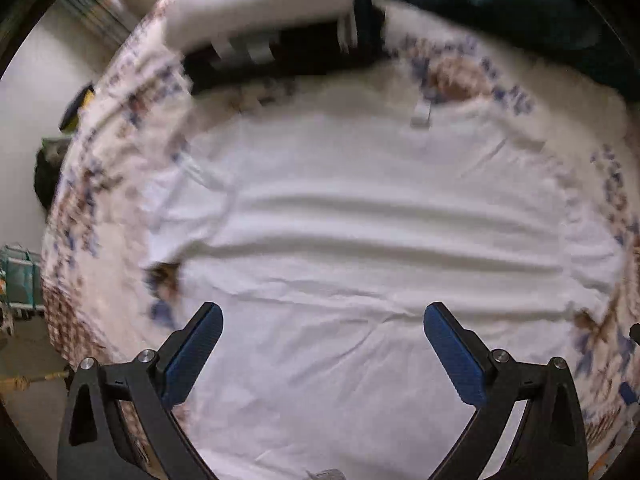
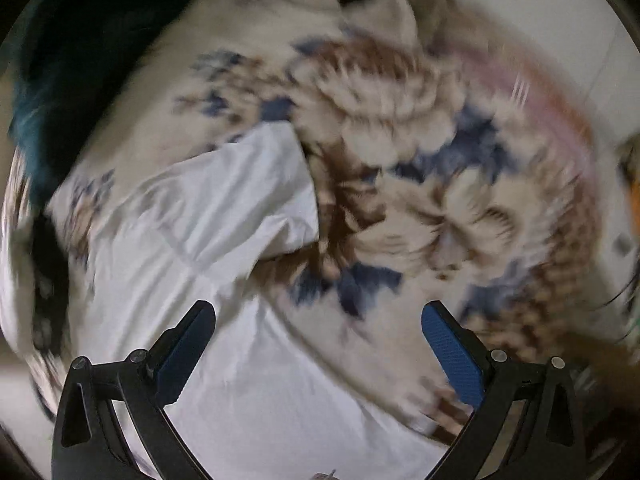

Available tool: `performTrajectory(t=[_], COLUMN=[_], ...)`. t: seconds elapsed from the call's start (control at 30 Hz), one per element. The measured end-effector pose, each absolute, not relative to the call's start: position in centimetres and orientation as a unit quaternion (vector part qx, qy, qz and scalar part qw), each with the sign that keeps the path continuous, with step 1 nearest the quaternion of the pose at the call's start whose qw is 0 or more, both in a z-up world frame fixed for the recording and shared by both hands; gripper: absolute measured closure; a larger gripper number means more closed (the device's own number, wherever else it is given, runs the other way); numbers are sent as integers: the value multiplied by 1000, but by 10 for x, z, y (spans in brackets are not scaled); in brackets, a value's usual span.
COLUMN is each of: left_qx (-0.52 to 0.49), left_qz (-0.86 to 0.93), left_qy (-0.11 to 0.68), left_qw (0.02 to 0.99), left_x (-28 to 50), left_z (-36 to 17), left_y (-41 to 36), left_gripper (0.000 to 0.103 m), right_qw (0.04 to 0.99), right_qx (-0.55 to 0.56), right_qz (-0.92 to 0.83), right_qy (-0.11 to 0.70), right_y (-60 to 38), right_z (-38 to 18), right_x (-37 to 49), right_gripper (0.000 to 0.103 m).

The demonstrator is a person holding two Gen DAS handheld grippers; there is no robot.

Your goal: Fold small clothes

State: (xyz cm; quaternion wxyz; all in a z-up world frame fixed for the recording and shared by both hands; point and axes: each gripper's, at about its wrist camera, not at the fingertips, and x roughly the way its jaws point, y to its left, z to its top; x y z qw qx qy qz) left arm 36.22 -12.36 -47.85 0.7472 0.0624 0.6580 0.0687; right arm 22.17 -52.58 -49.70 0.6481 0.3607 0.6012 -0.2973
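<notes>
A white t-shirt [image 1: 360, 240] lies spread flat on a patterned bedspread [image 1: 100, 220], with soft wrinkles across its body and a small neck label [image 1: 420, 114] at the far edge. My left gripper [image 1: 322, 316] is open and empty, just above the shirt's near part. In the right wrist view the shirt's body [image 2: 240, 380] and one short sleeve [image 2: 240, 192] show on the flowered bedspread [image 2: 440, 200]. My right gripper [image 2: 318, 314] is open and empty above the shirt's side edge. Both views are blurred.
A stack of folded white and black clothes [image 1: 272, 20] lies at the far side of the bed. A dark teal cloth [image 1: 500, 4] lies at the far right and also shows in the right wrist view [image 2: 60, 80]. The bed's edge and the floor [image 1: 24, 360] are at the left.
</notes>
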Motion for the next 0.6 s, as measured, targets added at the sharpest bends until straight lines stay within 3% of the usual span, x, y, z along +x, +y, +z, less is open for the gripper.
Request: performTrajectory(t=[0.17,0.33,0.43,0.5,0.6], left_qx=[52,47,33,25,16], left_qz=[77,74,72,70,66], left_qy=[685,690,694,694,691], left_qw=[722,719,716,716,720], left_x=[375,383,383,382,381], left_z=[-532,-548,-552,-550,-545], left_y=[-128,-133,-133,-132,-127], left_gripper=[0,0,0,0,0], right_qw=[594,570,571,579,622], right_qx=[496,586,617,625,587], right_qz=[-294,-306,-326,-330,-333], right_qy=[561,487,433,407,396], right_y=[-537,-525,-518,-514,-504], right_z=[-569,-600,-602,-599,-582], right_x=[218,217,215,218,233], right_gripper=[1,12,41,73,91])
